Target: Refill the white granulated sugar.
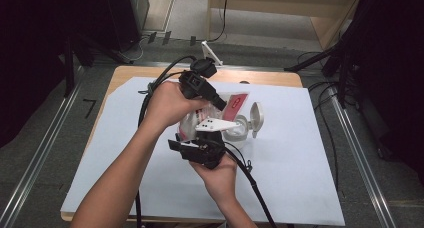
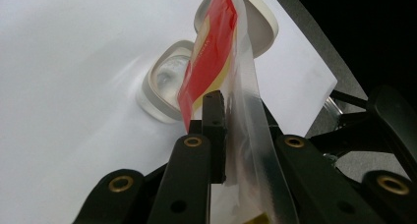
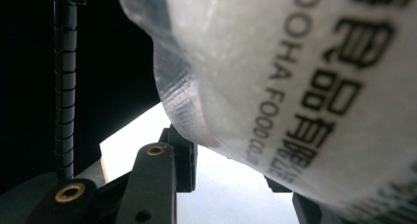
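Nearest the camera in the high view, the person's two forearms come up from the bottom edge, and the right hand (image 1: 218, 174) holds the right gripper (image 1: 212, 131) low over the white sheet (image 1: 150, 188) that covers the table. That gripper points up and away into the underside of the plastic pouch (image 1: 192, 122). In the right gripper view the pouch (image 3: 314, 86) bulges large and pale, printed with black lettering, and its lower seam drops down between the two black jaws; the jaws stand partly closed about that bottom edge, but the pads are hidden behind the bag, so I cannot tell whether they press on it.

Just above, the left hand (image 1: 167, 104) carries the left gripper (image 1: 220, 104), angled down and to the right. Its jaws are clamped tight on the pouch's upper end: in the left gripper view the clear film with its red and yellow label (image 2: 209, 62) stands pinched edge-on between the pads.

So the pouch hangs in the air between the two tools, off the sheet, tilted towards the small clear container (image 1: 236, 133) just beyond it. That container (image 2: 164, 86) sits on the sheet with its hinged lid (image 1: 256, 119) flipped open and standing up to the right.

Farther back, the wooden table edge (image 1: 260, 77) shows past the sheet, then grey floor with cables.
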Tool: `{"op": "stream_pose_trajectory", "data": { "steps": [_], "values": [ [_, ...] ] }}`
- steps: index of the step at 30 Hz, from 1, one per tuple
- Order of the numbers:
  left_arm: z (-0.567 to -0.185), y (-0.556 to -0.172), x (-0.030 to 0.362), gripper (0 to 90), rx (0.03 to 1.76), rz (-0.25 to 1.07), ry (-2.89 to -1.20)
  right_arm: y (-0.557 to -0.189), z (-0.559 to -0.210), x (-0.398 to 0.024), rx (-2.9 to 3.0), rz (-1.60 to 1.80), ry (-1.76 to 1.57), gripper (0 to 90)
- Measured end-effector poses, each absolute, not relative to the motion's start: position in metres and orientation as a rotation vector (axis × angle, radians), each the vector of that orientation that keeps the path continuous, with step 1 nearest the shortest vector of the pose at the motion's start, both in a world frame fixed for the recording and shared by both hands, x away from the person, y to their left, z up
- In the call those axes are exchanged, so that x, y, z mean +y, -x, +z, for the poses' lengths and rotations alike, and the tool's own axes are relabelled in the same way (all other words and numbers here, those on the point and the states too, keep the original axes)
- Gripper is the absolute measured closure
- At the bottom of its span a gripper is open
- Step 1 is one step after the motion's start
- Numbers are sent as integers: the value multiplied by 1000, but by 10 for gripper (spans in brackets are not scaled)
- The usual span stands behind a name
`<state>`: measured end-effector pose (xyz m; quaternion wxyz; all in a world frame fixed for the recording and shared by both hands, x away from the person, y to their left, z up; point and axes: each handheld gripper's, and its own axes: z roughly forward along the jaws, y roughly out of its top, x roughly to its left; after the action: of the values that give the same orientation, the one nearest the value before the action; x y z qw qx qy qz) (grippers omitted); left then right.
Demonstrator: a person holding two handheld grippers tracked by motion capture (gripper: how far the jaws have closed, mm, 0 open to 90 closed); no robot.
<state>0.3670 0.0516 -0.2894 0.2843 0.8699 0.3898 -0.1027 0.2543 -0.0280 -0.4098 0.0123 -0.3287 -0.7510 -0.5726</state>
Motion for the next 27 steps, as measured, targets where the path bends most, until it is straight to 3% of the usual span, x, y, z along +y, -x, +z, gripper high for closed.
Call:
{"op": "stream_pose_trajectory", "data": {
  "steps": [27],
  "values": [
    [-289, -369, 48, 830, 1023, -275, -2328, -255, -408, -32, -2414, -1772, 1011, 644]
  ]
}}
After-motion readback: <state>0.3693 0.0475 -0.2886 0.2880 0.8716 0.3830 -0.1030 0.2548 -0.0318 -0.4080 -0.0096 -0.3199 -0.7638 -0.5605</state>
